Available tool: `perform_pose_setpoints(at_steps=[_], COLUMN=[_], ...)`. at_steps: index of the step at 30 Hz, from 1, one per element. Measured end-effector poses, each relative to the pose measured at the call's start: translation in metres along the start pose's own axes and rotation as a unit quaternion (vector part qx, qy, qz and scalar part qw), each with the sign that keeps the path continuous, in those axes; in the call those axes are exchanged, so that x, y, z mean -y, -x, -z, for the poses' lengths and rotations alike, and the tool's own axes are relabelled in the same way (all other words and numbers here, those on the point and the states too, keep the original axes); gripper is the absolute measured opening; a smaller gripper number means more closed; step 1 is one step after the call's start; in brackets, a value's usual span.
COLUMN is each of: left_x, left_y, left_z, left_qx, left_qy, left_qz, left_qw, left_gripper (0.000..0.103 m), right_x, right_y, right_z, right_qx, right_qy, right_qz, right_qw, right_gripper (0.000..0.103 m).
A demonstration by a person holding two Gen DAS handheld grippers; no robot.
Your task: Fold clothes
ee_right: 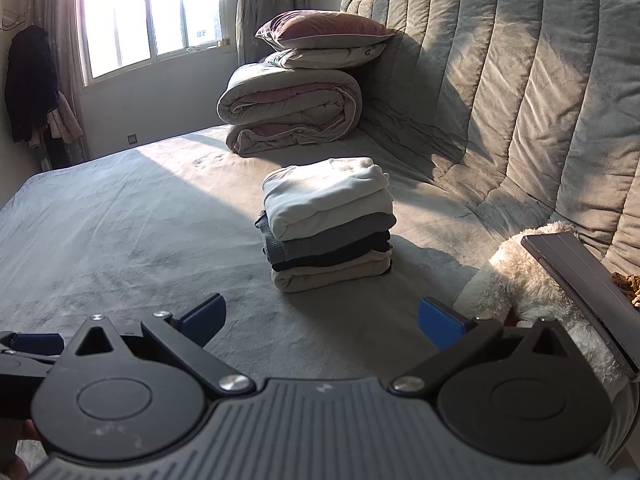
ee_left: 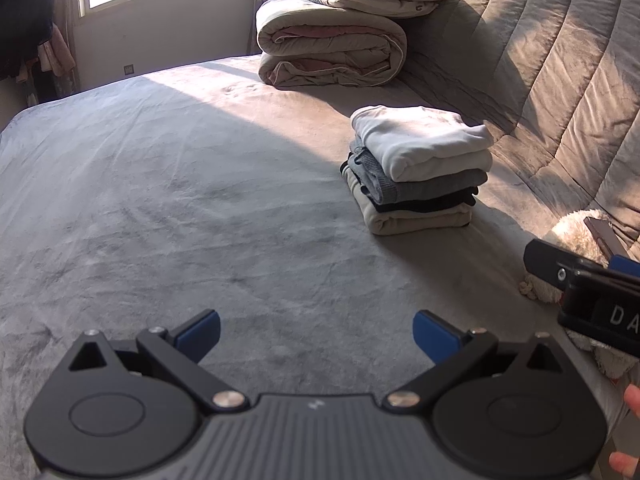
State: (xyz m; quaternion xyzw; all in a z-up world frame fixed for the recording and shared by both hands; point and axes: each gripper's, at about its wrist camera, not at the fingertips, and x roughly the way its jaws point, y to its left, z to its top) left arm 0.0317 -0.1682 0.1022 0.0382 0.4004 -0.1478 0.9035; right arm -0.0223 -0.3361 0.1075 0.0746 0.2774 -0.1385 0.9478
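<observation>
Both claws hang empty above the bed [ee_left: 160, 184], and each one has its blue fingers spread wide with nothing between them. The left claw [ee_left: 316, 334] looks over bare grey cover. The stack of folded clothes [ee_left: 418, 168] lies ahead of it and to its right, near the padded headboard [ee_left: 560, 72]. From the right claw [ee_right: 322, 320], the same stack [ee_right: 328, 224] lies almost straight ahead, only a little to the left of the middle line between its fingers. So the right claw is the nearer one and better aligned to the stack; the left claw would need to cross to the right to reach it.

The stack holds a white piece on top, then grey, dark and beige pieces below. Its long side runs roughly across the right wrist view, with the rounded fold edges turned toward the claws.

No loose, unfolded garment shows on the bed in either view, so I judge the folding is close to finished. A fluffy white toy [ee_right: 528, 280] lies close on the right side, apart from the stack.
</observation>
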Motion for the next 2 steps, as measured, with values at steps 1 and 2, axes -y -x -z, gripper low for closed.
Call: perform_pose_setpoints(at_steps=[1, 2], left_x=[-0.001, -0.0023], left_y=[-0.0002, -0.0005], left_z=[0.0005, 0.0013], left_qx=[0.0, 0.0], left_qy=[0.0, 0.001], left_qz=[0.001, 0.001], left_qw=[1.0, 1.0], left_gripper=[0.103, 0.103], right_x=[-0.0009, -0.0017], right_y=[-0.0005, -0.0011], right_z=[0.0004, 0.0008], right_qx=[-0.001, -0.001], right_qy=[0.001, 0.002], right_qz=[0.0, 0.0], right_qw=[1.0, 1.0], right_gripper=[0.103, 0.103])
